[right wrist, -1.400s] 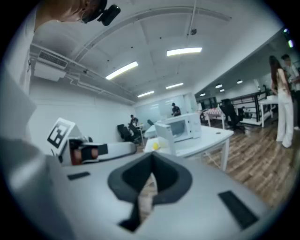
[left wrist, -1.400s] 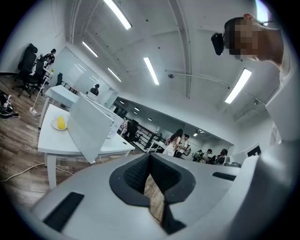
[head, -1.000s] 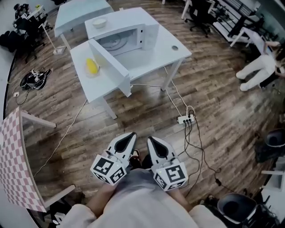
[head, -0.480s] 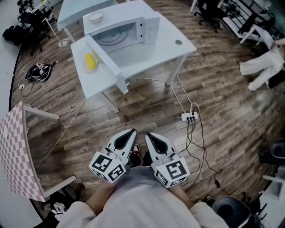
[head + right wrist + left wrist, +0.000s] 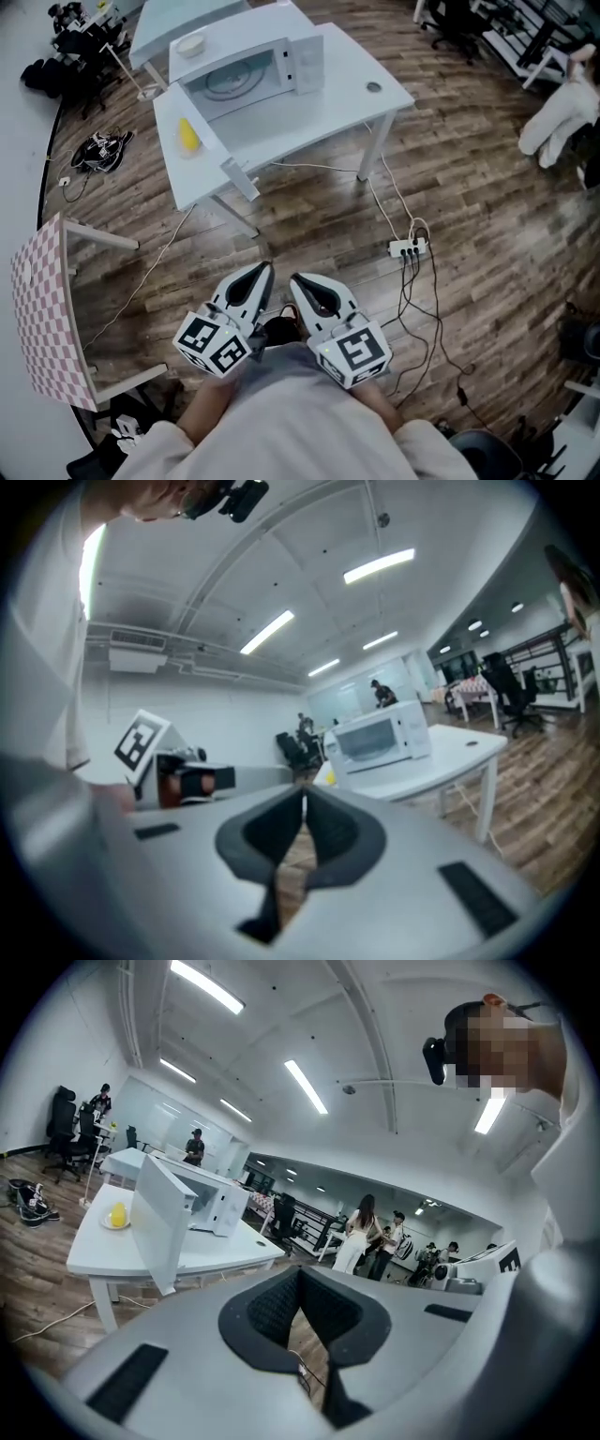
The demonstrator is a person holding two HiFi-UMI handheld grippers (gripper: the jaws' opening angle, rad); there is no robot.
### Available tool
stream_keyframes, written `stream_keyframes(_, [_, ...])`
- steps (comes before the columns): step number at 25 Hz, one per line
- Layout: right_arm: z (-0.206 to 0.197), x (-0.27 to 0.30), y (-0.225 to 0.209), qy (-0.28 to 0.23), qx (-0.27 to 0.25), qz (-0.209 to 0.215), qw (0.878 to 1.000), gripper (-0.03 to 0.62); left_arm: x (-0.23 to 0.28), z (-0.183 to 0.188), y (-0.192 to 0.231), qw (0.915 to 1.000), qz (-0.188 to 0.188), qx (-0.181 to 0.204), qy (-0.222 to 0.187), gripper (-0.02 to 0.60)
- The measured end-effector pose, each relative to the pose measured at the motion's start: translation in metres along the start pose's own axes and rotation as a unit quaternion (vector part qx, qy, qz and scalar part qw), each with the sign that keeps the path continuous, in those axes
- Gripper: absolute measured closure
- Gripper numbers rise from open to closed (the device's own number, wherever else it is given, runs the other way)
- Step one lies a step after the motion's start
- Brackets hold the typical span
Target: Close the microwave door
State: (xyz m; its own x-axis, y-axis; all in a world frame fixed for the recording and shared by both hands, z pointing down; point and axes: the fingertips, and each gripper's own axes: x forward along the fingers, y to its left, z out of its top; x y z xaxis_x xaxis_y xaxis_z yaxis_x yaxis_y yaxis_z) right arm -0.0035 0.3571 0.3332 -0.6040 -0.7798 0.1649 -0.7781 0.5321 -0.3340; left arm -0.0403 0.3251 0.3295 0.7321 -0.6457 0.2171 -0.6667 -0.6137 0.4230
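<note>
Left gripper (image 5: 257, 272) and right gripper (image 5: 298, 283): both jaw pairs pressed together, empty. Microwave (image 5: 248, 73) sits well ahead of both jaw tips, door (image 5: 225, 161) swung open.

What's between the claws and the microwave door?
Head view: wood floor and a table leg lie between the left claw, the right claw and the open microwave door.

In the head view, the yellow thing (image 5: 188, 138) just left of the microwave (image 5: 246, 67) is too small to name. Well to the lower left of the microwave, the checkered table (image 5: 37, 309) runs off the picture's edge. Far to its right, a figure in white (image 5: 562, 117) is cut off as well. In the left gripper view the open door (image 5: 161, 1218) stands before the microwave and hides its cavity.
</note>
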Motion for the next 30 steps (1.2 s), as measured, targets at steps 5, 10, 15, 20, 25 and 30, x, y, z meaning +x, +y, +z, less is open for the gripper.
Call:
stream_keyframes(5, [0.004,-0.010,-0.014,-0.008,0.008,0.014,1.000,0.571,0.009,0.005,-0.011,0.9999,0.005,0.014,0.001,0.568])
stream_keyframes(10, [0.006,-0.012,-0.019,-0.012,0.011,0.022,1.000,0.571,0.014,0.000,-0.018,0.9999,0.007,0.014,0.004,0.568])
stream_keyframes(15, [-0.001,-0.007,-0.023,0.003,0.017,0.039,0.999,0.571,0.015,-0.004,-0.013,0.9998,0.021,-0.004,-0.003,0.568])
stream_keyframes(20, [0.004,0.009,-0.042,0.017,0.006,0.042,0.999,0.571,0.026,0.004,0.008,0.9987,0.028,-0.032,-0.026,0.568])
stream_keyframes(25, [0.014,0.028,-0.067,0.031,0.002,0.031,0.999,0.571,0.043,0.020,0.027,0.9972,0.036,-0.045,-0.048,0.568])
stream_keyframes(30, [0.025,0.067,-0.082,0.047,-0.004,0.048,0.998,0.571,0.061,0.037,0.055,0.9969,0.045,-0.043,-0.047,0.568])
